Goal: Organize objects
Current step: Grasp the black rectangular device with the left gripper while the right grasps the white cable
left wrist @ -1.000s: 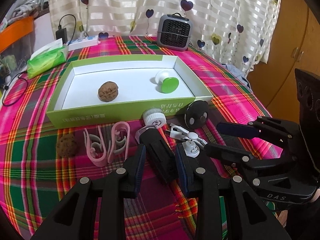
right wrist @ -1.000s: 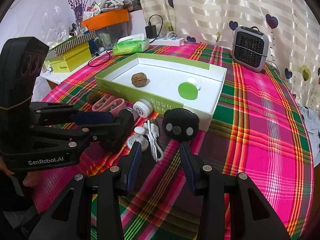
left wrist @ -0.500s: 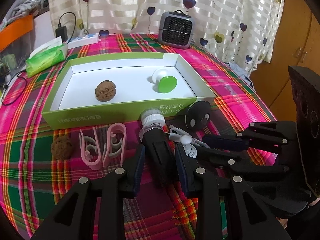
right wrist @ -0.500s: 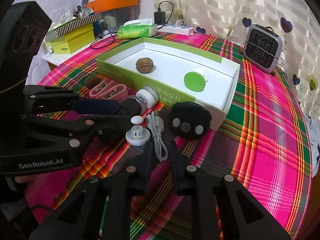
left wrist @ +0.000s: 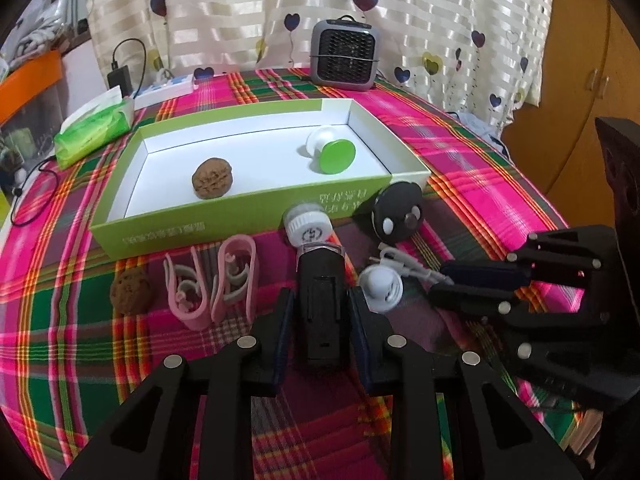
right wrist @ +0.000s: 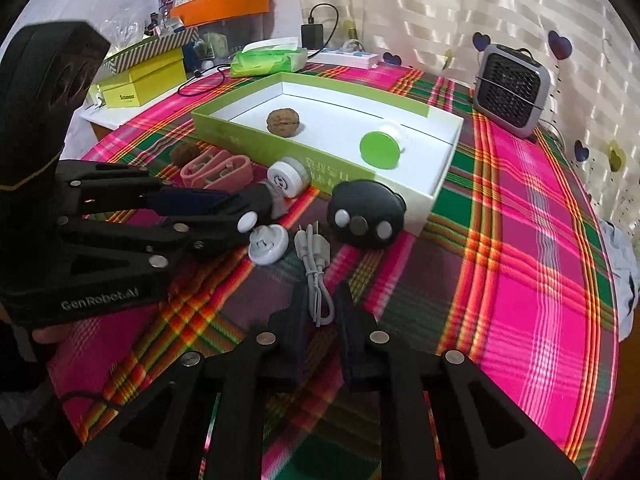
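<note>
1. Two grippers are at work on the plaid tablecloth [left wrist: 500, 184], in front of the green-rimmed box [left wrist: 248, 226].
2. The left gripper [left wrist: 318, 322] has just been closing; its pads are set against both sides of the black handle of the handheld device [left wrist: 320, 300], which lies just outside the box's front wall, white cap toward it.
3. The right gripper [right wrist: 318, 312] has closed down earlier in the last second, and the looped end of the white cable [right wrist: 316, 268] is pinched between its nearly shut jaws.
4. The device is judged stiff and moderately heavy, with smooth plastic that could slip; the mid-handle hold looks sound.
5. The cable is judged light and limp, so it is likely to dangle and snag; it is best taken at the bundled loop.
6. Counted inside the box: one walnut [left wrist: 212, 176] and one green-topped stopper [left wrist: 334, 152].
7. Counted outside it: one second walnut [left wrist: 130, 292], two pink clips [left wrist: 212, 286], one white round plug [left wrist: 380, 288], one black round gadget [left wrist: 396, 212], the device and the cable.
</note>
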Demonstrator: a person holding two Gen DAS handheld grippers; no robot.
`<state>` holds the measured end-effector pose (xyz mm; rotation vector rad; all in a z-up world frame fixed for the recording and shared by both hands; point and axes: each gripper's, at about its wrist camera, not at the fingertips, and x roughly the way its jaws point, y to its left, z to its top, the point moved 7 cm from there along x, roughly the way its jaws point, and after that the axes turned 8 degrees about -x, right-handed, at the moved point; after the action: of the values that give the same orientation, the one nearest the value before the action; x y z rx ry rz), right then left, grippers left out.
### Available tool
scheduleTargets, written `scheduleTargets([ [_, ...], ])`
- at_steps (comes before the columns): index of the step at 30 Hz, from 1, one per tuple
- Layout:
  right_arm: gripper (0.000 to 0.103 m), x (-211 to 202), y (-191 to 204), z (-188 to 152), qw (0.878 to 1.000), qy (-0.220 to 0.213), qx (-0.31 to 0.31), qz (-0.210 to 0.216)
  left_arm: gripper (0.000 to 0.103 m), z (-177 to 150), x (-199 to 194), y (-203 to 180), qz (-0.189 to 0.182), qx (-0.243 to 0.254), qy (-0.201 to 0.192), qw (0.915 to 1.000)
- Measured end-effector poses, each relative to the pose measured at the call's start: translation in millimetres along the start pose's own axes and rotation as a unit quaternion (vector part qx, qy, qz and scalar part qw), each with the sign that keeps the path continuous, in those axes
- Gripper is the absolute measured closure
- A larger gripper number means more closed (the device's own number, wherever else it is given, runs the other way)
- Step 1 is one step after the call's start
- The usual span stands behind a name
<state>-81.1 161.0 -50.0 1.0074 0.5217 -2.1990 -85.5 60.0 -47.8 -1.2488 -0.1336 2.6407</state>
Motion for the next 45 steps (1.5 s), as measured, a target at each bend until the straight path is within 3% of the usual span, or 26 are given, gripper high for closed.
scheduleTargets([
  [15, 0.090, 7, 4, 9, 1.000, -0.002, -0.010, 0.001, 0.078, 3, 8, -4, 0.002, 0.014, 0.007, 0.9999],
  [34, 0.091, -14, 8, 6, 0.999, -0.038, 0.017, -0.006, 0.078, 2, -12, 3, -0.008, 0.003, -0.021, 0.9997],
  [37, 0.095, -18, 8, 6, 0.999, -0.043, 0.019, -0.007, 0.078, 2, -14, 3, -0.009, 0.001, -0.024, 0.9997],
  [45, 0.095, -11, 16, 2, 1.000, -0.024, 0.002, 0.000, 0.078, 1, -15, 3, -0.010, -0.001, -0.021, 0.9997],
])
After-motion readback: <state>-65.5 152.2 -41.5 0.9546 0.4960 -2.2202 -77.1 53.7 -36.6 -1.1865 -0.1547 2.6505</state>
